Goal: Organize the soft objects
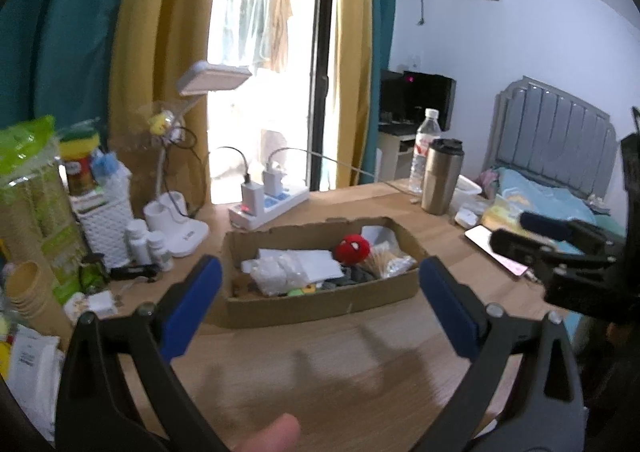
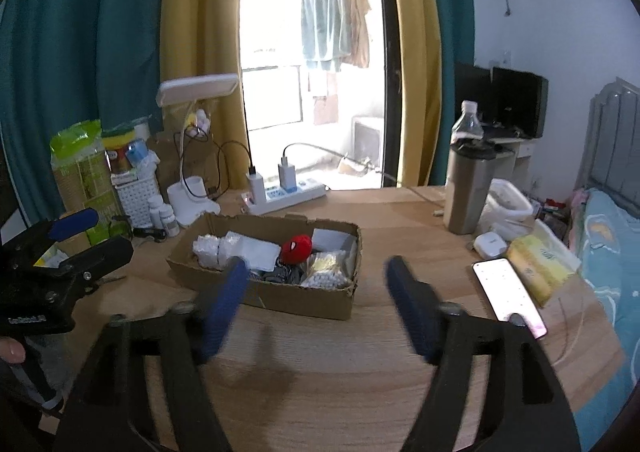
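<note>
A shallow cardboard box (image 1: 316, 302) (image 2: 280, 296) stands on the wooden desk. In it lie a red plush spider-mask ball (image 1: 353, 248) (image 2: 297, 248), white packets (image 1: 276, 272) (image 2: 212, 248), a bag of cotton swabs (image 2: 326, 274) and dark items. My left gripper (image 1: 320, 292) is open and empty, hovering in front of the box. My right gripper (image 2: 316, 284) is open and empty, above the desk near the box's front right corner. Each gripper shows at the edge of the other's view.
A power strip (image 1: 268, 203) with chargers, a white lamp (image 1: 176, 219), small bottles (image 1: 148, 244) and a white basket (image 1: 106, 228) stand behind and left of the box. A steel tumbler (image 2: 468, 187), water bottle (image 1: 424, 147), phone (image 2: 508, 296) and tissue pack (image 2: 540, 268) lie right. The bed is beyond.
</note>
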`<state>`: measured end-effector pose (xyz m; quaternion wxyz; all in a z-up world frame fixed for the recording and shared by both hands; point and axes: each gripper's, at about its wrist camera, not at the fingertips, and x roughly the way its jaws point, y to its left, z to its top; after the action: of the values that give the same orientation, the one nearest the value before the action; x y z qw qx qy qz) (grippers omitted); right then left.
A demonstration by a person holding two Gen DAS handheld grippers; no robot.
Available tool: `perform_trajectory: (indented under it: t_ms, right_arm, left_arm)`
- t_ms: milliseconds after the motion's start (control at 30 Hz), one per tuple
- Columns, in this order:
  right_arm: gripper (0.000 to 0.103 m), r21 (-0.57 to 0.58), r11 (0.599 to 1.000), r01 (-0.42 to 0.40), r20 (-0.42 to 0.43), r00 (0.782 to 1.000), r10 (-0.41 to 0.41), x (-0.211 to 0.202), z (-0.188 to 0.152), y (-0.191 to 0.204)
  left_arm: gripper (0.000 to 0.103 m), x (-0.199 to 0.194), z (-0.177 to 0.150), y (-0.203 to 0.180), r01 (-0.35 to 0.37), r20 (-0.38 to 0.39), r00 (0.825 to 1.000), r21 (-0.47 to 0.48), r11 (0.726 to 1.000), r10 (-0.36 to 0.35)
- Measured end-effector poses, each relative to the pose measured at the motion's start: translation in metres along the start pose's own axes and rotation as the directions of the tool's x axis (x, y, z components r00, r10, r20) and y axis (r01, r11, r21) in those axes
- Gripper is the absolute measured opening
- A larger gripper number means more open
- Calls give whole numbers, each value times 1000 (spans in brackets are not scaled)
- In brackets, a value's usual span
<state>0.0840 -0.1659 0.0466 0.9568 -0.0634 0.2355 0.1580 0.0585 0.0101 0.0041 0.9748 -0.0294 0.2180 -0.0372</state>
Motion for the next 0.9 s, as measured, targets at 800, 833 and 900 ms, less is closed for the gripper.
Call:
perform_trajectory:
  t_ms: [800,833,900]
  right_arm:
    - [84,18,995,98,208,973,-100,-111,12,3]
    - [84,18,995,97,208,973,-99,-111,12,3]
    - [84,20,995,96,209,973,-98,-111,12,4]
  left_arm:
    - [100,-103,26,-17,-11,192,981,70,997,-3]
    - [100,-104,26,-18,-11,193,981,70,997,-3]
    - [100,-105,26,-18,-10,198,980,72,997,-4]
